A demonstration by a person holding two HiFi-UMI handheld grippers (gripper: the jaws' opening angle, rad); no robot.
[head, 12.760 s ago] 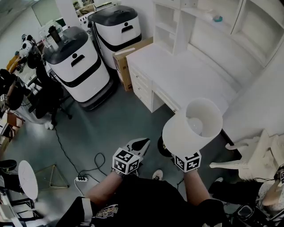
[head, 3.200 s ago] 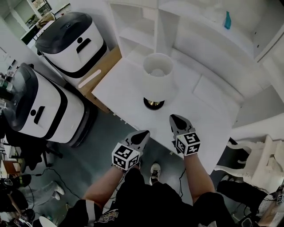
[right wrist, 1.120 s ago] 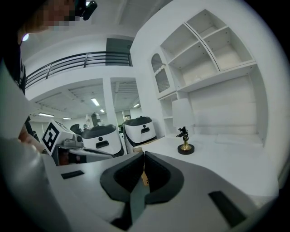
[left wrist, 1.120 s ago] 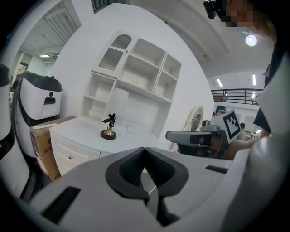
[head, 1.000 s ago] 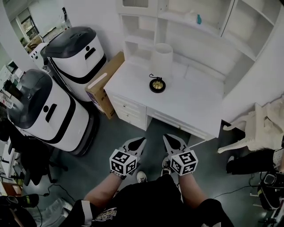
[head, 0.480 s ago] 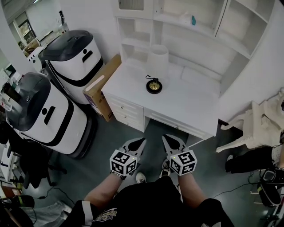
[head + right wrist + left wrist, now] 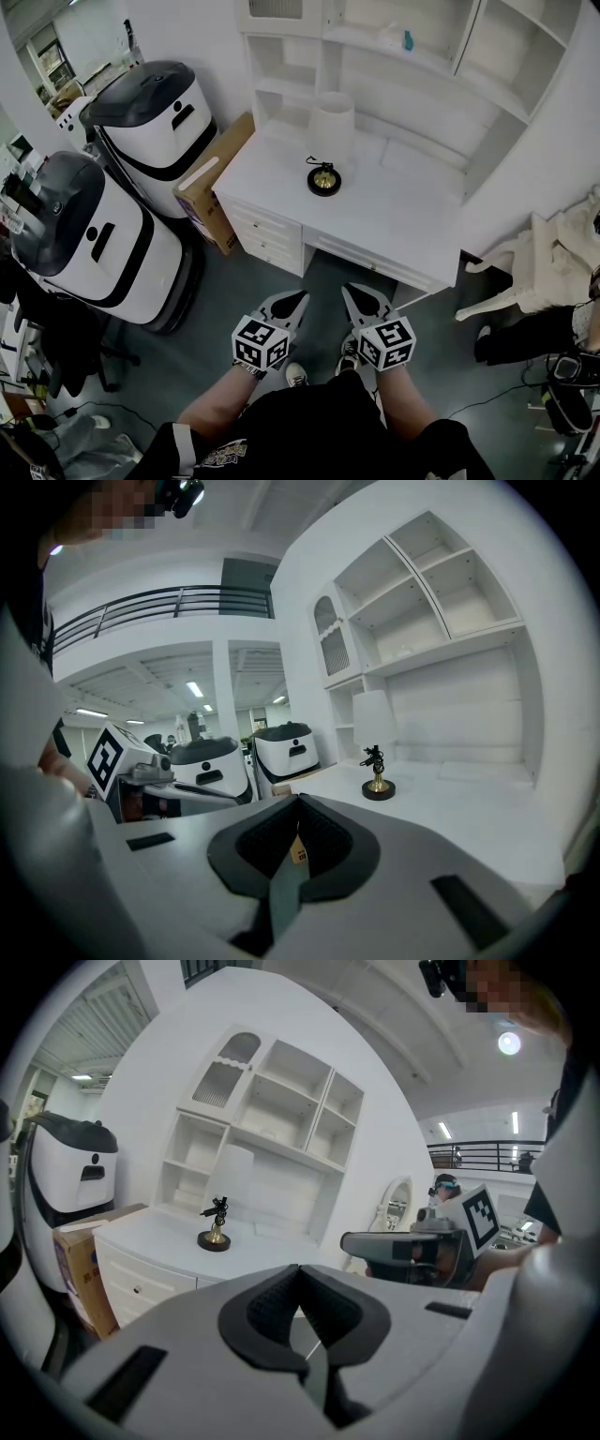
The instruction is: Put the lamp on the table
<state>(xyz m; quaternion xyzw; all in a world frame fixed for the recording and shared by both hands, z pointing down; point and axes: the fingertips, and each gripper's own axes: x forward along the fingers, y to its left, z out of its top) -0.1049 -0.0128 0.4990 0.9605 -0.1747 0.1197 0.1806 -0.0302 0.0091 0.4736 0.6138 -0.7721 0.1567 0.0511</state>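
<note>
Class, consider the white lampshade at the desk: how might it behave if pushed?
The lampshade looks like a thin, hollow shell, so it is probably light and easily dented. It stands tall and narrow by the small round base, so a push may tip it.

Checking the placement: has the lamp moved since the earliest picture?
Yes. Then held above the floor; now the lamp stands on the white desk, near the shelves.

a cardboard box (image 7: 214, 183) stands with one white-and-black rounded machine (image 7: 159, 112) just behind it, a second such machine (image 7: 89, 244) near its left, and a white chair (image 7: 525, 272) well apart to its right.
</note>
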